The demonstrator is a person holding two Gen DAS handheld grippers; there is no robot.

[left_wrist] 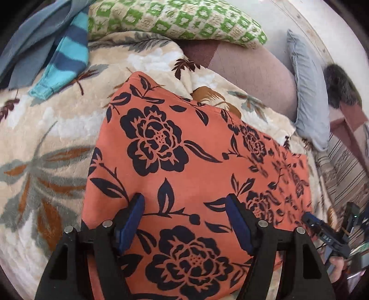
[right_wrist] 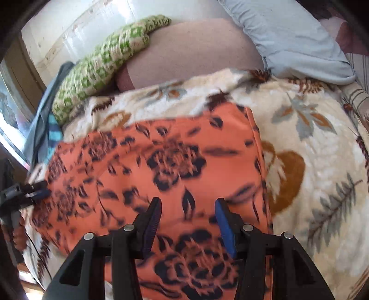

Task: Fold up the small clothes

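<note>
- I see the striped garment (left_wrist: 66,60), teal and navy, lying at the far left on a heap of blue-grey cloth (left_wrist: 30,41). It is well apart from my work, and I judge it is waiting its turn to be folded.
- The floral blanket (left_wrist: 46,129), cream with leaf prints, covers the bed and serves as my folding surface.
- My left gripper (left_wrist: 184,206) hovers over the near left part of the orange garment (left_wrist: 184,143). Its blue pads are spread wide, with nothing pinched between them.
- The orange garment, printed with dark flowers, lies spread mostly flat on the blanket in the middle of both views. Its far left corner rises in a slight peak.
- My right gripper (right_wrist: 188,210) hangs over the near right part of the same garment. Its pads stand partly apart and hold no cloth. This view is blurred.
- I judge the step in hand is reaching for the near edge with both tools, ahead of the first fold.
- I judge the next move calls for lowering both grippers onto the near edge, pinching only the orange fabric, and carrying it away from me toward the far edge.
- The plush blanket could get caught in the pads along with the thin fabric.
- The green patterned cushion (left_wrist: 175,20) and the brown pillow (left_wrist: 253,73) lie beyond the garment, near its far edge, and may crowd the fold.
- The pale blue pillow (left_wrist: 309,97) sits farther right, clear of my path.
</note>
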